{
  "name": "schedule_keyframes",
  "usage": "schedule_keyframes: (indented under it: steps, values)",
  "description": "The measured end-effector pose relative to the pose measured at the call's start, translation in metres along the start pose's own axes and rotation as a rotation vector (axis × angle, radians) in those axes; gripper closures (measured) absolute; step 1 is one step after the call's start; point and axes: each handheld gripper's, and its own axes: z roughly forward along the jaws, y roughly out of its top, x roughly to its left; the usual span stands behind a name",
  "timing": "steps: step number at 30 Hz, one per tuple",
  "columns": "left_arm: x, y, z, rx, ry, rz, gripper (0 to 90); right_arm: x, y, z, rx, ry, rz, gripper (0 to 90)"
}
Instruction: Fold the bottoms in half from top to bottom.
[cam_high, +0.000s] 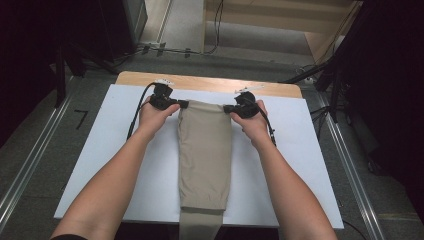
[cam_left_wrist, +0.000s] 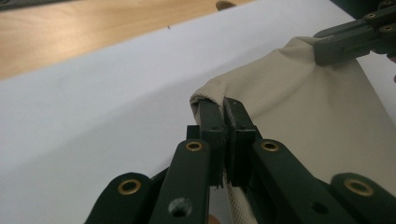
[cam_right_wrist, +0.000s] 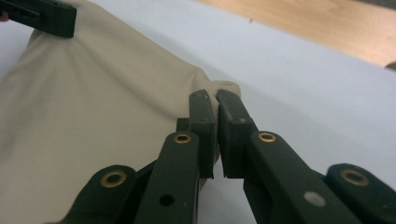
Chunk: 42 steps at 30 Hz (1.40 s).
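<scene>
A folded beige garment lies lengthwise on the white board, and its near end hangs over the front edge. My left gripper is shut on the garment's far left corner, which is lifted slightly. My right gripper is shut on the far right corner. In the left gripper view the jaws pinch a fold of the beige cloth, with the other gripper at the top right. In the right gripper view the tips clamp the cloth's corner, and the left gripper shows at the top left.
The white board covers a wooden table, whose bare strip shows along the far edge. Dark stands and cables sit on the floor behind the table. Metal rails run along both sides.
</scene>
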Motion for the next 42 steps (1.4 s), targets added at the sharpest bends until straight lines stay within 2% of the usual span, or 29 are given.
schedule_keyframes:
  steps: [9,12,14,15,16,17,18,20,22,24,25,27,32,36,40,42]
  values:
    - [0.014,0.034,-0.001,-0.017,0.026,-0.002,88.9,-0.014,0.043,-0.003,-0.030,0.008,-0.009,84.1]
    - [0.019,0.044,-0.001,-0.016,0.037,-0.035,88.8,-0.019,0.052,-0.001,-0.039,0.016,0.010,84.1]
    - [0.023,0.049,-0.002,-0.061,0.026,-0.099,87.8,-0.024,0.054,0.002,-0.056,0.013,0.033,81.4]
    - [0.025,0.050,-0.003,-0.084,0.029,-0.128,84.3,-0.026,0.055,0.003,-0.062,-0.005,0.056,73.9]
    - [0.026,0.052,-0.004,-0.101,0.066,-0.129,73.0,-0.029,0.057,0.004,-0.069,-0.028,0.080,60.5]
    - [0.027,0.052,-0.006,-0.110,0.094,-0.133,63.0,-0.032,0.059,0.003,-0.073,-0.011,0.099,48.3]
    - [0.028,0.053,-0.008,-0.119,0.092,-0.145,58.5,-0.035,0.060,0.002,-0.067,0.003,0.114,40.4]
    - [0.028,0.052,-0.013,-0.119,0.084,-0.157,41.0,-0.037,0.061,-0.004,-0.076,0.002,0.125,31.0]
    - [0.024,0.047,-0.018,-0.138,0.051,-0.140,34.4,-0.037,0.059,-0.012,-0.088,0.009,0.143,23.0]
    - [0.020,0.041,-0.023,-0.147,0.029,-0.127,28.5,-0.035,0.054,-0.019,-0.100,0.017,0.139,20.6]
    - [0.018,0.036,-0.026,-0.157,0.004,-0.126,26.6,-0.032,0.051,-0.023,-0.107,0.025,0.137,19.4]
    - [0.013,0.027,-0.031,-0.177,-0.024,-0.126,26.2,-0.027,0.041,-0.028,-0.117,0.042,0.124,16.9]
    - [-0.005,0.008,-0.039,-0.167,-0.077,-0.096,19.3,-0.003,0.017,-0.039,-0.115,0.060,0.060,12.9]
    - [-0.026,-0.006,-0.048,-0.180,-0.091,-0.048,12.9,0.015,0.000,-0.051,-0.141,0.101,0.045,12.4]
    - [-0.045,-0.023,-0.055,-0.159,-0.107,-0.006,7.0,0.030,-0.019,-0.060,-0.157,0.144,0.028,6.4]
    - [-0.053,-0.033,-0.060,-0.155,-0.121,0.007,4.6,0.037,-0.029,-0.062,-0.155,0.161,0.022,0.2]
